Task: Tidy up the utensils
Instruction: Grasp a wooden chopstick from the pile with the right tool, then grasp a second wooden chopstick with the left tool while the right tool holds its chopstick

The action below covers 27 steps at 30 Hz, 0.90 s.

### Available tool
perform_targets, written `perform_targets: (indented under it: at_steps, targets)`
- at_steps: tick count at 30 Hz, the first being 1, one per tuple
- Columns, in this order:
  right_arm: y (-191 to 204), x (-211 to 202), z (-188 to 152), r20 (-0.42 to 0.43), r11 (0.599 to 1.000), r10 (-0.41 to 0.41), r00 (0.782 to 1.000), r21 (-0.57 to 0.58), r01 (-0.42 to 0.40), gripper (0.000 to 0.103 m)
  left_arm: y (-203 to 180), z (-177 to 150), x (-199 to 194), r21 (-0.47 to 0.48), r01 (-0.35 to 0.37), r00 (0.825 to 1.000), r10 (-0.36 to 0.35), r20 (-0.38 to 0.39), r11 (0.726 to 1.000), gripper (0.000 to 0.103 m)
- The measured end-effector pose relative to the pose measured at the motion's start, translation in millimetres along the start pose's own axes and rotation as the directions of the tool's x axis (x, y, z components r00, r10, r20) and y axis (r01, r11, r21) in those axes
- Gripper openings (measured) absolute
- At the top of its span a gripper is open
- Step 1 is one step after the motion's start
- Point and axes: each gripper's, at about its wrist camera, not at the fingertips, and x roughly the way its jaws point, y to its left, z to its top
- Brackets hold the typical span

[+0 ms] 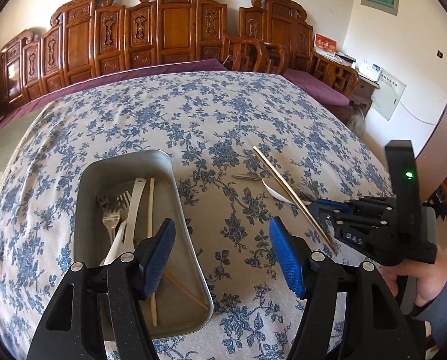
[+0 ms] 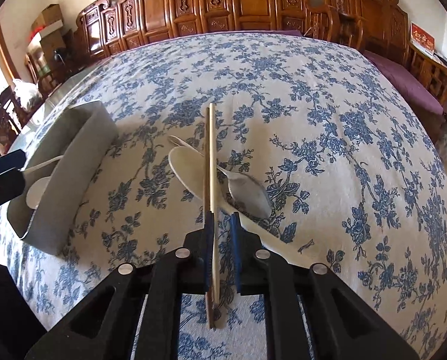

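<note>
A metal tray [image 1: 190, 240] on the flowered tablecloth holds forks [image 1: 112, 213], a white spoon [image 1: 133, 210] and loose chopsticks [image 1: 151, 207]. My left gripper [image 1: 223, 255] is open and empty, its left pad over the tray's near right part and its right pad over cloth. To the right a pair of chopsticks [image 2: 212, 150] lies across a white spoon [image 2: 187, 171] and a metal spoon [image 2: 248, 192]. My right gripper [image 2: 222, 214] straddles the chopsticks' near part with narrow jaws. The sticks lie against the left pad, and cloth shows between them and the right pad.
A carved wooden bench [image 1: 175, 30] with a purple cushion [image 1: 319, 87] runs behind the table. The table's right edge [image 1: 370, 147] drops to the floor. A hand [image 1: 427, 282] holds the right gripper's handle. Boxes [image 2: 49, 27] are stacked at the far left.
</note>
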Motion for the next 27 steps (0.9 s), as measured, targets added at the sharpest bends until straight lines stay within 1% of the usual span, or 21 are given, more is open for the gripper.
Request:
perform_targets:
  at_steps: [4, 7, 8, 10, 12, 14, 18, 22, 27]
  targets:
    - [2, 3, 3, -0.008, 1.0, 0.008, 1.0, -0.011, -0.008, 0.011, 0, -1, 1, 0.005, -0.001, 1.0, 0.001, -0.006, 1.0, 0.062]
    - [6, 7, 1, -0.037, 0.999, 0.022, 0.999, -0.03, -0.023, 0.011, -1, 0, 1, 0.008, -0.003, 1.0, 0.003, -0.007, 1.0, 0.062]
    - [9, 10, -1, -0.053, 0.999, 0.006, 0.999, -0.044, -0.008, 0.011, -1, 0, 1, 0.008, -0.002, 1.0, 0.002, -0.007, 1.0, 0.062]
    - [11, 11, -2, -0.047, 0.998, -0.006, 0.999, -0.056, 0.003, 0.011, -1, 0, 2, 0.008, -0.002, 1.0, 0.002, -0.007, 1.0, 0.062]
    - [10, 10, -2, -0.05, 0.999, 0.008, 0.999, -0.042, -0.01, 0.006, -1, 0, 1, 0.009, -0.002, 1.0, 0.002, -0.007, 1.0, 0.062]
    - [10, 7, -3, -0.041, 0.999, 0.005, 0.999, -0.048, -0.007, 0.006, -2, -1, 2, 0.012, -0.002, 1.0, 0.002, -0.007, 1.0, 0.062]
    - [6, -12, -3, -0.002, 0.999, 0.017, 1.0, -0.042, -0.017, 0.006, -7, -3, 6, 0.017, -0.004, 1.0, 0.004, -0.017, 1.0, 0.062]
    - [-7, -44, -9, 0.048, 0.999, 0.035, 0.998, -0.013, -0.035, 0.006, -18, -7, 10, 0.028, 0.001, 1.0, -0.001, -0.022, 1.0, 0.062]
    - [-26, -73, -26, 0.061, 1.0, 0.028, 0.998, 0.006, -0.028, 0.006, -38, -14, 17, 0.056, 0.002, 1.0, 0.0, -0.031, 0.998, 0.062]
